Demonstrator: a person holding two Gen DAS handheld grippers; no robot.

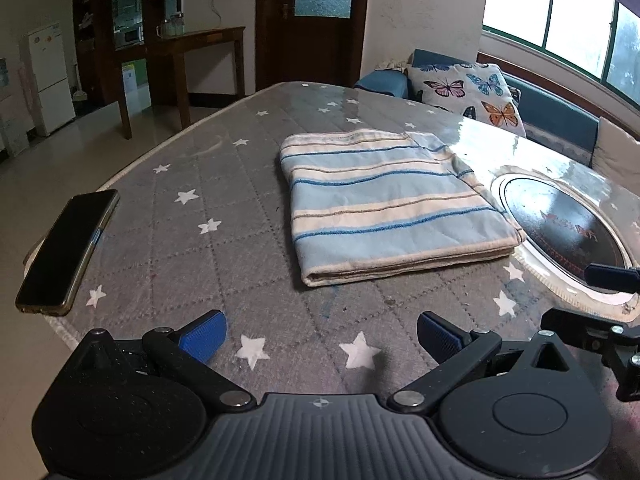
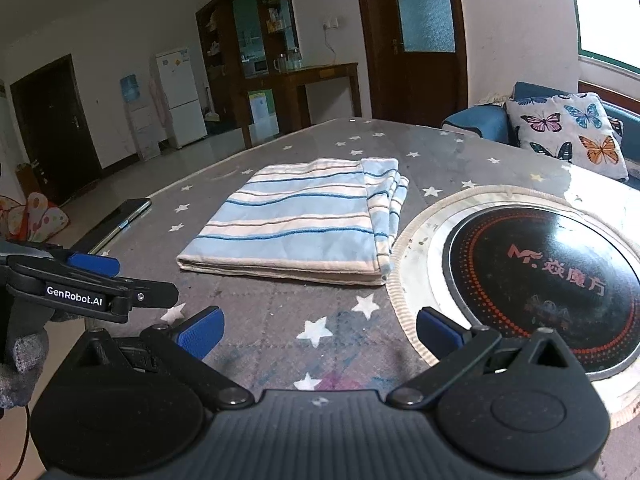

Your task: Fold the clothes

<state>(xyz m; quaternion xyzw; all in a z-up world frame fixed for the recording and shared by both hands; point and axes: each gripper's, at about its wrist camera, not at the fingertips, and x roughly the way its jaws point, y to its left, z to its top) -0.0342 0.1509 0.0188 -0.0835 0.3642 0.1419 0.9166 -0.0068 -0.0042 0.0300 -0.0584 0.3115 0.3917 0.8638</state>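
A blue and cream striped cloth lies folded into a neat rectangle on the grey star-patterned table; the right wrist view shows the same cloth with its layered edges on the right. My left gripper hovers open over the table's near edge, short of the cloth, with nothing between its blue pads. My right gripper is likewise open and empty, a little back from the cloth's near edge. The left gripper's fingers show at the left of the right wrist view.
A dark phone lies at the table's left edge. A round black induction hob is set in the table just right of the cloth. A butterfly cushion rests on a blue sofa beyond the table. A wooden console and a door stand behind.
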